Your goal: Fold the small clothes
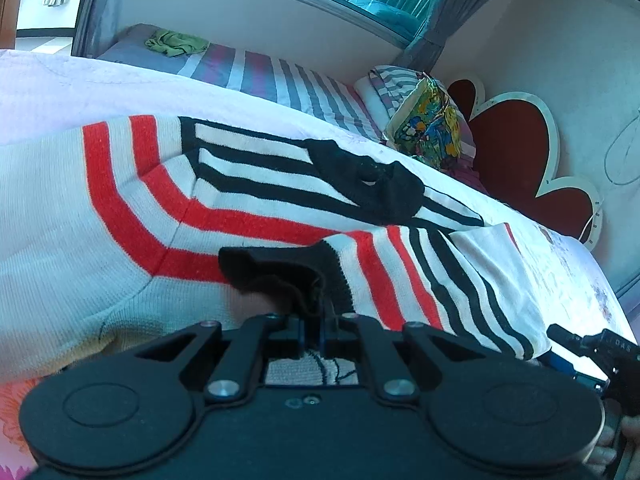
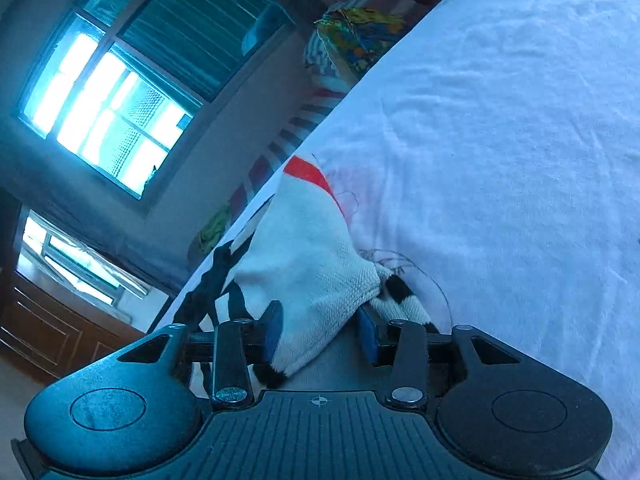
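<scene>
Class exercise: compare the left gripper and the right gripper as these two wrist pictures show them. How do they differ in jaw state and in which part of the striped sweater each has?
The left gripper is shut, its jaws pinching the black edge of the striped sweater; the right gripper has its blue pads apart. The left takes a thin black trim; the right has a bulkier white knit corner lying between its pads. Both meet the same sweater on the bed.

the left gripper [image 1: 318, 322] hides its own fingertips in the black cuff [image 1: 280, 276] of the striped sweater [image 1: 160, 208], whose body runs off the left edge. the right gripper [image 1: 592, 356] is cut at the frame's edge; perhaps a hand behind it.
</scene>
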Motion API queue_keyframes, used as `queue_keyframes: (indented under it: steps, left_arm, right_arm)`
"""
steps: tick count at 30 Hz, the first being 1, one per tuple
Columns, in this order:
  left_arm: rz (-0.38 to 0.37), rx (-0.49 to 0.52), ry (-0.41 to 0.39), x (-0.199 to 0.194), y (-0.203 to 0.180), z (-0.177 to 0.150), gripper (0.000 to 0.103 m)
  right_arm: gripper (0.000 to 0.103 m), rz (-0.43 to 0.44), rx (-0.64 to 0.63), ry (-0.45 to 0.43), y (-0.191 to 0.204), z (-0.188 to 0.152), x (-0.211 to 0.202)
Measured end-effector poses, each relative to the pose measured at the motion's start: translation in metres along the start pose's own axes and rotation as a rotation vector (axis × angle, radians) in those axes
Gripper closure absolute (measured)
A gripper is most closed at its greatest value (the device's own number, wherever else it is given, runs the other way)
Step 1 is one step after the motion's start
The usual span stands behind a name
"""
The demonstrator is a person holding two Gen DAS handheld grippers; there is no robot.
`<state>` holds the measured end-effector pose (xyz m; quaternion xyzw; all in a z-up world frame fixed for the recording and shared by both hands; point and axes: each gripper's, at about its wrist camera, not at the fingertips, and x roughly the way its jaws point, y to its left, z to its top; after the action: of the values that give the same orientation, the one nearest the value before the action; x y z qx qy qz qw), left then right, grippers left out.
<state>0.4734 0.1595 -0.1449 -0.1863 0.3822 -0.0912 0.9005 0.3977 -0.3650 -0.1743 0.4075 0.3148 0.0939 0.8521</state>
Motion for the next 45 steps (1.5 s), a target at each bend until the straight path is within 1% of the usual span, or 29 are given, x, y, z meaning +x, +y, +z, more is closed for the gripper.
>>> queue_keyframes:
  steps: [1,2,3,6,8,9,11,15,17,19,20,22,23,24,25,26,27,29,33,36,37,38,39,40,41,42,43,44,45]
  left_arm:
    - [0.0,-0.001,0.0,0.0,0.0,0.0,0.097]
    - [0.003,0.001,-0.001,0.0,0.0,0.0,0.097]
    - [0.014,0.012,-0.007,-0.001,-0.002,0.0,0.097]
    - [0.054,0.097,-0.054,-0.008,-0.016,-0.002,0.097]
    - [0.092,0.113,-0.013,-0.001,-0.017,-0.003,0.097]
    - [0.099,0.119,-0.016,0.001,-0.016,-0.004,0.097]
    - [0.119,0.207,-0.036,0.001,-0.025,-0.003,0.097]
    - [0.076,0.232,-0.122,-0.012,-0.031,0.012,0.097]
    - [0.066,0.229,-0.144,-0.015,-0.031,0.018,0.097]
    - [0.115,0.207,-0.057,-0.001,-0.026,0.017,0.097]
    - [0.14,0.197,-0.005,0.008,-0.022,0.012,0.096]
    - [0.146,0.219,-0.013,0.008,-0.021,0.004,0.093]
    - [0.156,0.23,-0.022,0.005,-0.022,0.003,0.08]
    - [0.189,0.228,-0.039,0.0,-0.022,0.001,0.055]
    - [0.242,0.22,-0.063,-0.007,-0.02,-0.001,0.041]
    - [0.287,0.22,-0.103,-0.016,-0.019,-0.004,0.033]
    - [0.3,0.241,-0.148,-0.026,-0.021,-0.006,0.035]
    - [0.265,0.297,-0.155,-0.03,-0.032,-0.005,0.035]
    - [0.189,0.405,-0.115,0.002,-0.074,-0.003,0.035]
    - [0.184,0.463,-0.098,0.031,-0.095,-0.009,0.034]
    - [0.196,0.479,-0.081,0.039,-0.096,-0.011,0.032]
    - [0.237,0.493,-0.048,0.048,-0.094,-0.014,0.024]
    - [0.241,0.462,-0.052,0.048,-0.086,-0.015,0.019]
    - [0.248,0.402,-0.048,0.043,-0.075,-0.013,0.019]
    - [0.257,0.391,-0.045,0.039,-0.072,-0.01,0.02]
    - [0.29,0.403,-0.051,0.036,-0.075,-0.009,0.022]
    - [0.298,0.408,-0.077,0.031,-0.077,-0.009,0.024]
    - [0.287,0.402,-0.098,0.028,-0.078,-0.009,0.027]
    - [0.285,0.39,-0.098,0.028,-0.079,-0.007,0.029]
  right_arm:
    - [0.066,-0.008,-0.007,0.002,0.002,0.002,0.0]
    - [0.094,-0.027,-0.031,0.0,0.005,0.002,0.0]
    - [0.097,-0.055,-0.069,-0.007,0.007,0.003,-0.002]
    - [0.097,-0.064,-0.128,-0.027,0.015,0.001,-0.01]
    - [0.097,-0.125,-0.196,-0.005,0.019,-0.006,-0.005]
    - [0.097,-0.14,-0.195,0.01,0.016,-0.008,-0.002]
    - [0.097,-0.13,-0.183,0.005,0.014,-0.011,0.0]
    - [0.097,-0.079,-0.204,-0.051,0.02,-0.01,-0.012]
    - [0.097,-0.071,-0.189,-0.045,0.019,-0.009,-0.009]
    - [0.098,-0.121,-0.183,0.009,0.014,-0.013,0.001]
    - [0.098,-0.112,-0.181,0.0,0.012,-0.015,0.001]
    - [0.097,-0.106,-0.166,0.01,0.012,-0.013,-0.002]
    - [0.096,-0.099,-0.162,0.02,0.012,-0.011,-0.005]
    - [0.094,-0.102,-0.174,0.022,0.013,-0.009,-0.009]
    - [0.09,-0.1,-0.2,0.003,0.015,-0.008,-0.018]
    - [0.09,-0.094,-0.231,-0.031,0.018,-0.007,-0.029]
    - [0.09,-0.087,-0.258,-0.061,0.021,-0.004,-0.038]
    - [0.09,-0.071,-0.303,-0.082,0.027,0.004,-0.041]
    - [0.09,-0.023,-0.418,0.007,0.051,0.012,0.008]
    - [0.09,-0.008,-0.514,0.094,0.062,0.006,0.048]
    - [0.091,-0.056,-0.539,0.094,0.06,0.006,0.057]
    - [0.103,-0.116,-0.522,0.075,0.052,0.011,0.063]
    - [0.103,-0.101,-0.441,0.065,0.038,0.02,0.063]
    - [0.103,-0.076,-0.372,0.072,0.031,0.029,0.062]
    - [0.103,-0.084,-0.391,0.06,0.033,0.033,0.059]
    - [0.103,-0.093,-0.439,0.032,0.038,0.036,0.056]
    - [0.094,-0.074,-0.46,0.004,0.042,0.04,0.055]
    - [0.073,-0.044,-0.443,-0.006,0.042,0.048,0.057]
    - [0.066,-0.031,-0.412,-0.011,0.039,0.058,0.063]
